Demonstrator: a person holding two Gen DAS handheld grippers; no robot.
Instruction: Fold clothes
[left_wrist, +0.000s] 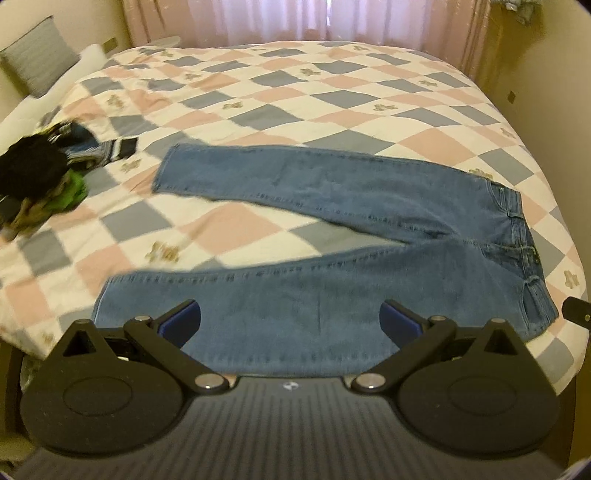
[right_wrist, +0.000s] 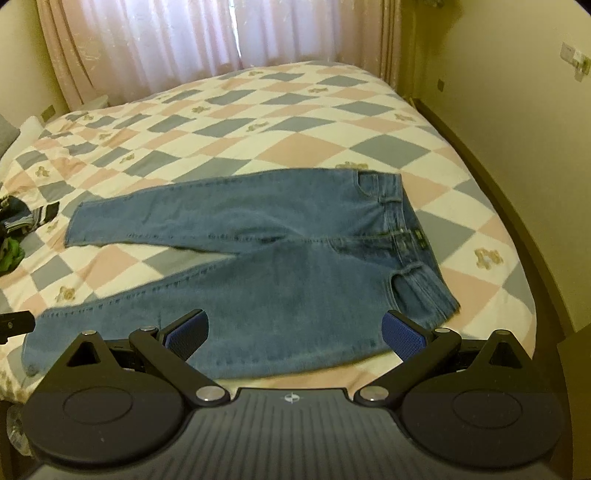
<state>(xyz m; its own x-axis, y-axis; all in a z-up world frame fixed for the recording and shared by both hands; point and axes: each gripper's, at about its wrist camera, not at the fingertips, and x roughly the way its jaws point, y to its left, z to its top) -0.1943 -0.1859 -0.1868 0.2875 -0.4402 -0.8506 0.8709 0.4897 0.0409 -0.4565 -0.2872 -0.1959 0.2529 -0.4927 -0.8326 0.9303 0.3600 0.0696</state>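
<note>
Blue denim jeans (left_wrist: 332, 229) lie flat on the checked quilt bed (left_wrist: 295, 96), legs splayed. Heavy, limp cloth: pinch the thick waistband and hem. Your left gripper (left_wrist: 290, 321) and right gripper (right_wrist: 293, 332) hover empty, fingers apart.

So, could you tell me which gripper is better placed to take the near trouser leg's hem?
Probably the left gripper: it hovers, jaws open, over the near leg of the jeans, closer to its hem; the right gripper hangs nearer the waistband.
</note>
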